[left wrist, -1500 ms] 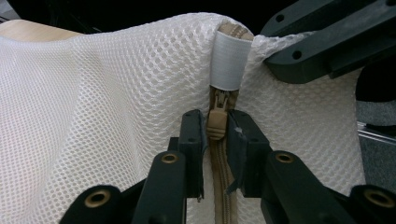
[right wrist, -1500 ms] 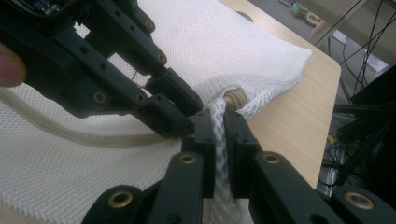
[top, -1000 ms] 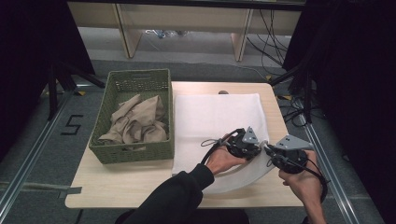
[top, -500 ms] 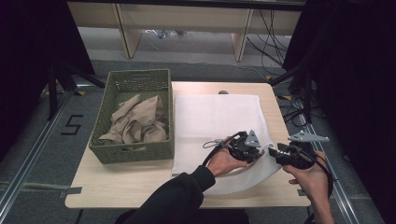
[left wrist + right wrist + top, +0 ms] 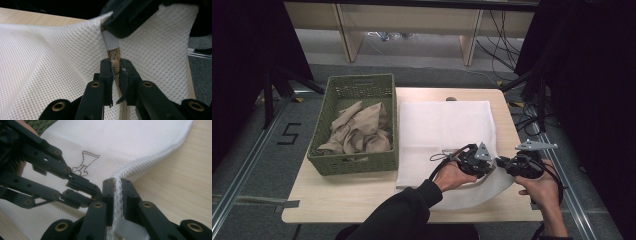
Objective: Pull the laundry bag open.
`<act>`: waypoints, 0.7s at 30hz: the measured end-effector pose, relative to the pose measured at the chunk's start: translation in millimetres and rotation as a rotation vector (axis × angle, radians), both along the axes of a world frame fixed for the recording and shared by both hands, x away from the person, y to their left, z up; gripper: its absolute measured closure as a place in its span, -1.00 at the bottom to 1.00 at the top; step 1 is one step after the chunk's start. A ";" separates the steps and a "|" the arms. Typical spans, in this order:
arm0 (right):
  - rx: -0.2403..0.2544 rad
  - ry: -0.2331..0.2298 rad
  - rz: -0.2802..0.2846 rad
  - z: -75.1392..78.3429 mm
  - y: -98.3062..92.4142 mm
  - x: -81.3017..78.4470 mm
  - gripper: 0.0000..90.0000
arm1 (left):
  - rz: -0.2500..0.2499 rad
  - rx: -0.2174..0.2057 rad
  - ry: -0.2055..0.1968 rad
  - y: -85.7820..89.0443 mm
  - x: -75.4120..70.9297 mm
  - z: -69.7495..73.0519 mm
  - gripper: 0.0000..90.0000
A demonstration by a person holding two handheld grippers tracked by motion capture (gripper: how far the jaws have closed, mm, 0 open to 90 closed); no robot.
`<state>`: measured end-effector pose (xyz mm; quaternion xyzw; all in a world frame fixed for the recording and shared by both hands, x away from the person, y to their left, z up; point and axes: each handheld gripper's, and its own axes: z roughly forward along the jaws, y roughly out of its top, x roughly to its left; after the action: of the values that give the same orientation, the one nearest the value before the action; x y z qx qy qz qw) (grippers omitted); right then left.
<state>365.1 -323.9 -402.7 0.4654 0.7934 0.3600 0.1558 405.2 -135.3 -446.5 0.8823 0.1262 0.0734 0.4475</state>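
Lab or test-rig setting. Small pale wooden table as landmark: metal floor rails either side, black tape numeral "5" on grey floor left of it, loose black cables behind, black curtains flanking.

High view overhead facing forward-down, both claw views close along jaws, sharing white mesh bag.

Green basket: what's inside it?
The green basket holds crumpled beige cloth, piled toward its near end. The far end shows bare basket floor. Anything under the cloth is covered and cannot be told.
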 end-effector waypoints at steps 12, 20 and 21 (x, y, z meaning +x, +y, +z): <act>-0.039 -0.067 0.023 6.7 7.5 -3.4 0.86 | 0.031 -0.037 0.052 -3.7 1.9 -6.1 0.72; -0.029 -0.054 0.028 10.1 9.7 -4.9 0.86 | 0.059 -0.060 0.057 -7.5 2.4 -8.3 0.68; -0.021 -0.052 0.028 10.5 9.6 -5.0 0.86 | 0.058 -0.068 0.058 -7.8 2.7 -8.4 0.68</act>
<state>360.1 -314.3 -392.2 0.4432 0.7994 0.3655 0.1761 407.9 -143.1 -454.9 0.8642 0.1671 0.0565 0.4712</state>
